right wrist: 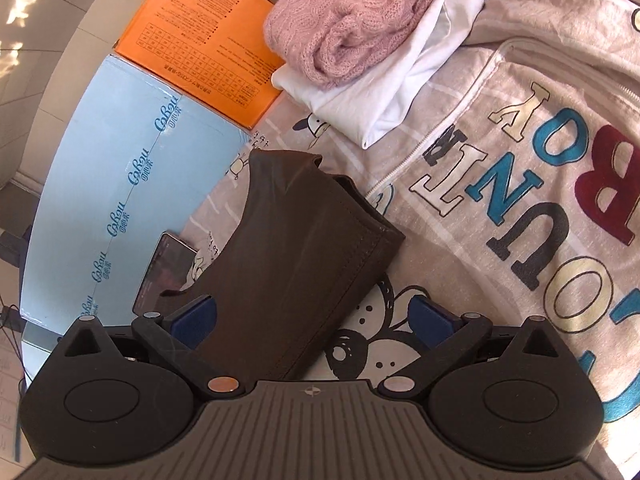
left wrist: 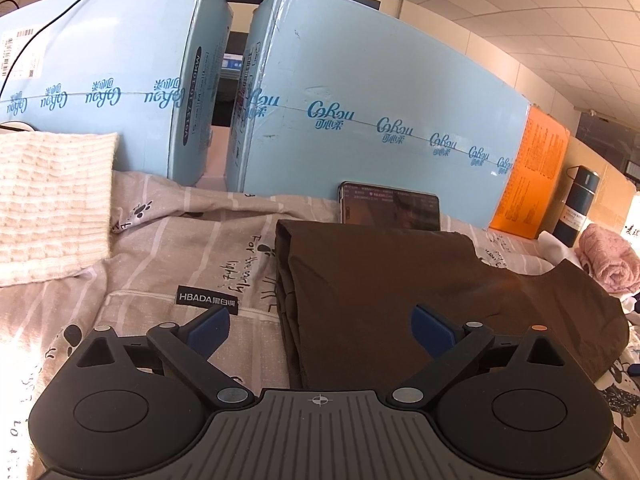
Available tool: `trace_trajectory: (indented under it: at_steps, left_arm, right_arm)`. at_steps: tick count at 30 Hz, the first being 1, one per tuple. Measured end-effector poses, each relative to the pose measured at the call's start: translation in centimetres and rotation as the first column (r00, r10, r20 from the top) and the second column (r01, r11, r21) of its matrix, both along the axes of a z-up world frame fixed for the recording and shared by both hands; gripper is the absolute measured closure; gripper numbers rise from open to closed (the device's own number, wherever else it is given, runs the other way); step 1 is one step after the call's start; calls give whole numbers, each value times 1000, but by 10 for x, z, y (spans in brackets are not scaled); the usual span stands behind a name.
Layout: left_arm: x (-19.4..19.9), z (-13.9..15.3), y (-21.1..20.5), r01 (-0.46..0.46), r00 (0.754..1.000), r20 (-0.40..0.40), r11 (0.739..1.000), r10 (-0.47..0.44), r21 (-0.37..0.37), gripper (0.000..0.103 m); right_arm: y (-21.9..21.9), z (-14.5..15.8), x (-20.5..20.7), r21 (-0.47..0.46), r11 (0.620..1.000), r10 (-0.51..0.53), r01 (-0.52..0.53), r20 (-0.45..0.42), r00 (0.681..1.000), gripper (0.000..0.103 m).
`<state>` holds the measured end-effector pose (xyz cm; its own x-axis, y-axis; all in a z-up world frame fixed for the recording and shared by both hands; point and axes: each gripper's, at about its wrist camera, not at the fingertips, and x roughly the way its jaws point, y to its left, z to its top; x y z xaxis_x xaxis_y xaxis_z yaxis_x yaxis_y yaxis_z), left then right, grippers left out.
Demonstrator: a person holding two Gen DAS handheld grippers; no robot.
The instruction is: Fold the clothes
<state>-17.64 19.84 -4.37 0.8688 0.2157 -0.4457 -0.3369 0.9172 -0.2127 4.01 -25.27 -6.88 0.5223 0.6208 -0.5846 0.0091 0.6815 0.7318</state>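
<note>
A dark brown garment point(left wrist: 420, 280) lies folded on a patterned bedsheet point(left wrist: 180, 248). It also shows in the right wrist view point(right wrist: 304, 256) as a folded oblong. My left gripper point(left wrist: 320, 332) is open and empty, hovering over the garment's near left edge. My right gripper point(right wrist: 314, 320) is open and empty, with its left finger over the garment's near end. A cream knitted sweater point(left wrist: 48, 200) lies at the far left. A beige hoodie with big letters point(right wrist: 540, 184) lies spread at the right.
Two light-blue cartons point(left wrist: 380, 112) and an orange box point(left wrist: 532, 176) wall off the back. A phone point(left wrist: 390, 208) leans against the carton. A pink knit point(right wrist: 352, 20) and a white garment point(right wrist: 400, 92) are piled at the far right. A dark flask point(left wrist: 576, 204) stands behind.
</note>
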Motion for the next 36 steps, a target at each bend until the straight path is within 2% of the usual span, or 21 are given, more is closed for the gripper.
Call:
trace_trajectory:
  at_steps: [1, 5, 9, 10, 12, 13, 14, 17, 19, 25, 31, 36]
  left_arm:
    - [0, 0, 0, 4, 1000, 3, 1000, -4, -1, 4]
    - [1, -2, -2, 14, 1000, -9, 1000, -14, 6, 4]
    - [5, -4, -4, 22, 999, -30, 1000, -22, 16, 4]
    - [6, -5, -5, 25, 999, -38, 999, -25, 19, 4]
    - [8, -7, -5, 38, 998, -44, 999, -37, 13, 4]
    - [8, -7, -4, 42, 998, -47, 999, -42, 8, 4]
    - [9, -8, -4, 44, 998, -51, 999, -44, 5, 4]
    - [9, -10, -2, 55, 997, -49, 998, -56, -14, 4]
    - [9, -10, -1, 64, 997, -44, 998, -65, -27, 4]
    - [10, -12, -3, 85, 995, -44, 996, -86, -36, 4]
    - [9, -11, -4, 112, 993, -34, 993, -113, -40, 4]
    - [9, -10, -8, 136, 990, -22, 990, -137, -41, 4]
  right_arm:
    - [5, -2, 3, 7, 1000, 12, -11, -11, 1000, 0]
    - [20, -5, 11, -4, 1000, 2, -2, 39, 999, 0]
    - [33, -12, 21, 13, 998, -61, 59, 114, 992, 0]
    - [37, -13, 21, 6, 998, -69, 69, 139, 988, 5]
    - [43, -15, 20, -17, 996, -79, 83, 175, 981, 27]
    - [44, -17, 20, -26, 996, -75, 80, 178, 981, 49]
    - [45, -19, 21, -33, 996, -70, 78, 180, 981, 64]
    - [44, -22, 21, -27, 997, -66, 72, 192, 979, 83]
    - [42, -19, 16, -22, 997, -69, 76, 229, 971, 91]
    - [35, -11, 4, 3, 996, -84, 86, 289, 954, 95]
    - [20, -12, -6, 24, 992, -123, 121, 281, 952, 96]
    - [0, -12, -18, 6, 984, -172, 178, 294, 940, 96]
